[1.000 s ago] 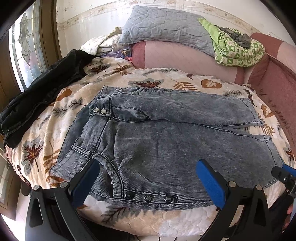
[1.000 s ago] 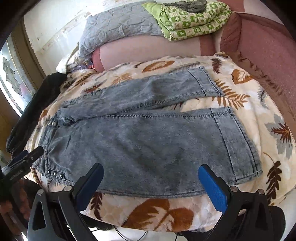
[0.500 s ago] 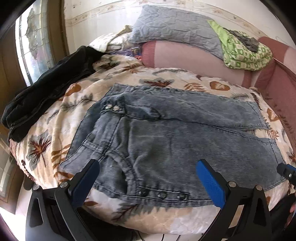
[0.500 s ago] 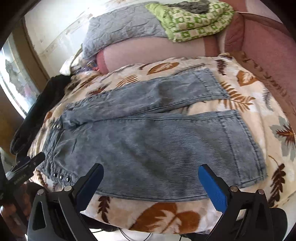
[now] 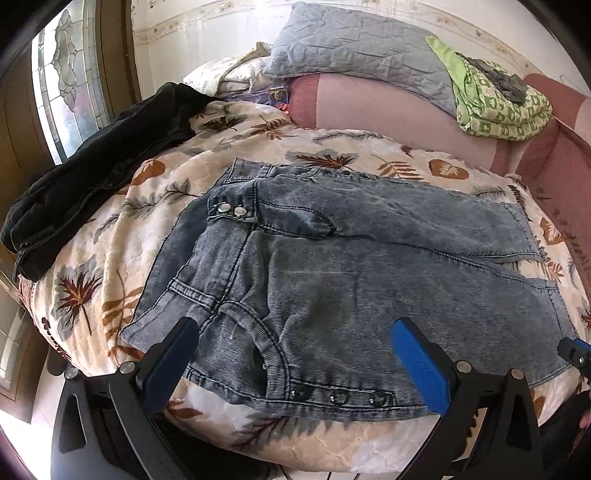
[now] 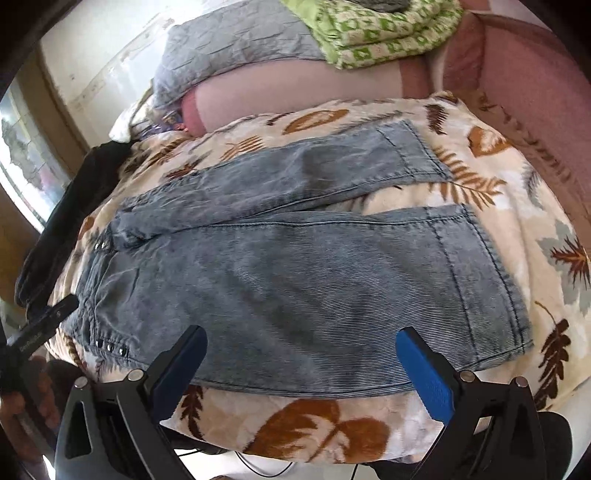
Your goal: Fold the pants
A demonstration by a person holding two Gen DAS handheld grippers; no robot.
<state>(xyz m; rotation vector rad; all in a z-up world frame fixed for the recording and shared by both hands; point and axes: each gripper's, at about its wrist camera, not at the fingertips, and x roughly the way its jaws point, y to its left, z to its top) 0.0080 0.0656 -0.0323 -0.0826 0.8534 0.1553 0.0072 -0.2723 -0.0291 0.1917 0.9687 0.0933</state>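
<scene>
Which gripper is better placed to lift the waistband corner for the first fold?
Probably the left. The left gripper hangs open over the near waistband of the jeans, beside the side studs. The right gripper hangs open over the near leg, closer to its hem.

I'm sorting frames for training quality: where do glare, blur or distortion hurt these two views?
Left wrist view: the window is bright but not blown out; the fisheye bends the bed, and the jeans are sharp down to the stitching. Right wrist view: the wall at upper left is washed out, the blanket at the top edge is soft, and the jeans show clear ribbing.
</scene>
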